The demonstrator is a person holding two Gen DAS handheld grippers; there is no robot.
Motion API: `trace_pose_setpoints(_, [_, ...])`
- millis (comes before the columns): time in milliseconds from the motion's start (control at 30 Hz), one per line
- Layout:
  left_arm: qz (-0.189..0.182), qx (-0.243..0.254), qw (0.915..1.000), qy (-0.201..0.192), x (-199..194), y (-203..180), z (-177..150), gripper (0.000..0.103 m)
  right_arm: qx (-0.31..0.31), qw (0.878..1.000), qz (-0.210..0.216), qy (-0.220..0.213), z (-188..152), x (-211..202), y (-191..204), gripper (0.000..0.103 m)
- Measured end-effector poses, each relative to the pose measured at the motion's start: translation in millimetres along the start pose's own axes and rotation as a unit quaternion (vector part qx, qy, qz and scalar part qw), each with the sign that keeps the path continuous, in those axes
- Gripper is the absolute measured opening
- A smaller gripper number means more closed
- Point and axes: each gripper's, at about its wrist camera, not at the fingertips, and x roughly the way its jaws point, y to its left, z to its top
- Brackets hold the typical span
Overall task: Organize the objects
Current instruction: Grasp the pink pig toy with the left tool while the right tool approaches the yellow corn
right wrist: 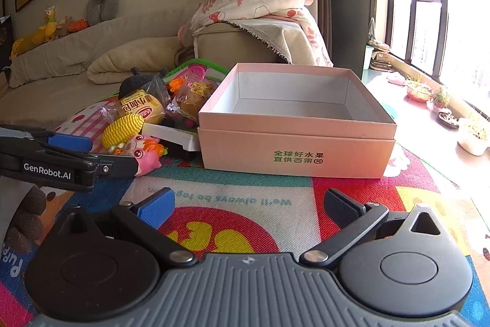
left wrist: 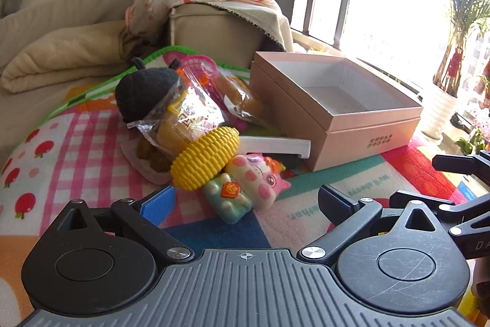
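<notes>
A pile of objects lies on the colourful play mat [left wrist: 76,143]: a yellow toy corn [left wrist: 204,159], a pink pig toy [left wrist: 260,178], a green block toy [left wrist: 228,198], wrapped buns [left wrist: 186,115] and a black plush [left wrist: 144,91]. An open pink box [left wrist: 337,109] stands empty to the right of the pile; it also shows in the right wrist view [right wrist: 294,124]. My left gripper [left wrist: 248,204] is open, just in front of the pig and block toys. My right gripper [right wrist: 251,207] is open and empty, in front of the box.
A white flat piece [left wrist: 275,144] lies between the pile and the box. A beige sofa [right wrist: 92,57] with a floral blanket [right wrist: 260,2] stands behind. A window sill with potted plants [right wrist: 441,100] runs along the right.
</notes>
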Motion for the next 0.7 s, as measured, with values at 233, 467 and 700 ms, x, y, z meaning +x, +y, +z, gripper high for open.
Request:
trace_pose_setpoints(233, [0.017, -0.016, 0.9997, -0.004, 22.0, -13.7, -0.4, 0.102, 0.013, 0.998, -0.042, -0.033, -4.0, -3.9, -9.6, 0.103])
trace_pose_setpoints(467, [0.042, -0.035, 0.9985, 0.005, 28.6, -5.7, 2.7, 0.073, 0.020, 0.999, -0.038, -0.030, -4.9, -3.0, -11.0, 0.103])
trace_pose_setpoints(700, [0.017, -0.032, 0.9993, -0.003, -31.6, 22.8, -14.8, 0.068, -0.023, 0.999, -0.014, -0.025, -0.7, -0.5, 10.5, 0.103])
